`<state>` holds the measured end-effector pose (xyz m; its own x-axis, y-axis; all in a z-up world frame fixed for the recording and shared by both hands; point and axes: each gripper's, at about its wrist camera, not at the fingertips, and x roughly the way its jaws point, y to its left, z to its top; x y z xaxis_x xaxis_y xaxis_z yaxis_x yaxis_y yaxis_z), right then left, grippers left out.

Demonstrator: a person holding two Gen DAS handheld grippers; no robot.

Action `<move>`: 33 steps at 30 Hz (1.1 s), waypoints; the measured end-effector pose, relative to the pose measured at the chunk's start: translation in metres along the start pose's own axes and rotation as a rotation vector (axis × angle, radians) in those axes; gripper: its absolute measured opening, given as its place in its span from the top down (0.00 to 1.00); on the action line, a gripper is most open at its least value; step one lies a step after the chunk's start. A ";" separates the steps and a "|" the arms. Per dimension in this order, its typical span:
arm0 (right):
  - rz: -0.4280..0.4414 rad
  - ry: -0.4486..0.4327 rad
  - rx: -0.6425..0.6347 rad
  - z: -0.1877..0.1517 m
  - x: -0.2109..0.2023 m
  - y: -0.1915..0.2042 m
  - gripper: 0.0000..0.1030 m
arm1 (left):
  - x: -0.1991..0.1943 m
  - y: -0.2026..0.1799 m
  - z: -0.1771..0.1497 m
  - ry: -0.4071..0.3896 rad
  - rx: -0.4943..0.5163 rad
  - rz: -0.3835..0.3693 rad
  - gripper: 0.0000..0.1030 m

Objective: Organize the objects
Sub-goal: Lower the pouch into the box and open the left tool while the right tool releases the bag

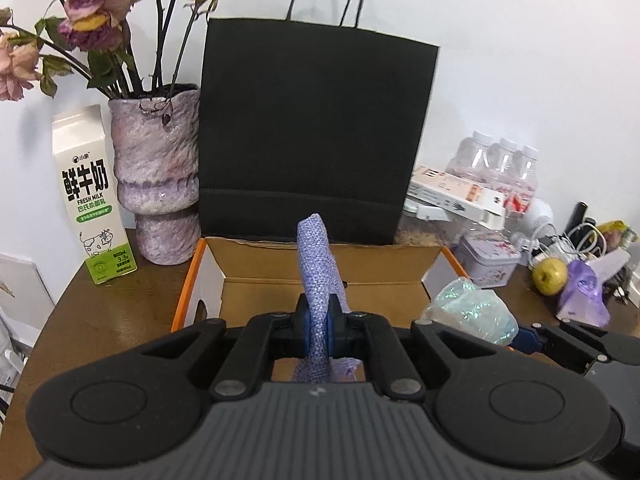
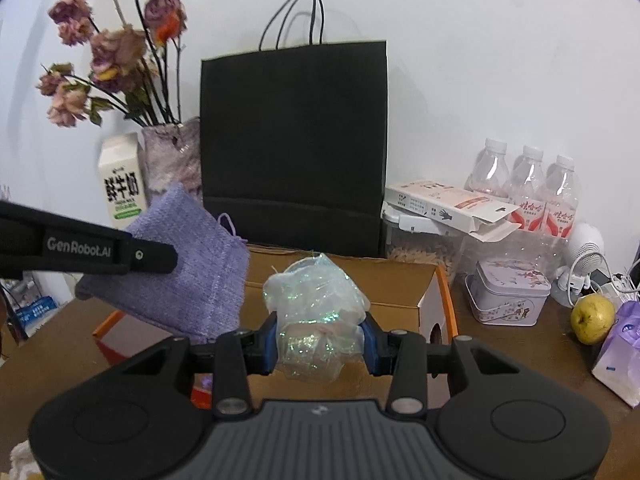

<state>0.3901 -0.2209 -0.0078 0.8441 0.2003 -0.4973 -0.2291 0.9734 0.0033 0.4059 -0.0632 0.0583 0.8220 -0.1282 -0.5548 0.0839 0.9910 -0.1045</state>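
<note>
Surface: brown wood [image 1: 120, 312], against a white wall [image 1: 520, 60].
Left hand-held gripper [image 1: 319, 326]: clamps the pouch [image 1: 318, 264] over the box [image 1: 320, 268].
Right hand-held gripper [image 2: 320, 344]: clamps the wrapper [image 2: 316, 312], beside the pouch.

A paper bag [image 1: 316, 128] is standing behind the cardboard box [image 1: 320, 276]; a vase [image 1: 158, 176] and milk carton [image 1: 90, 196] are sitting left of the box, water bottles [image 1: 500, 168] right.
</note>
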 end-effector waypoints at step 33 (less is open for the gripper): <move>-0.029 0.109 -0.001 0.001 0.063 -0.017 0.00 | 0.059 0.010 -0.003 0.018 0.028 0.079 0.00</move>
<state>0.4475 -0.2243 -0.0389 0.7929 0.1586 -0.5884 -0.2057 0.9785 -0.0134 0.4534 -0.0610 0.0220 0.8166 -0.0496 -0.5750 0.0348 0.9987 -0.0367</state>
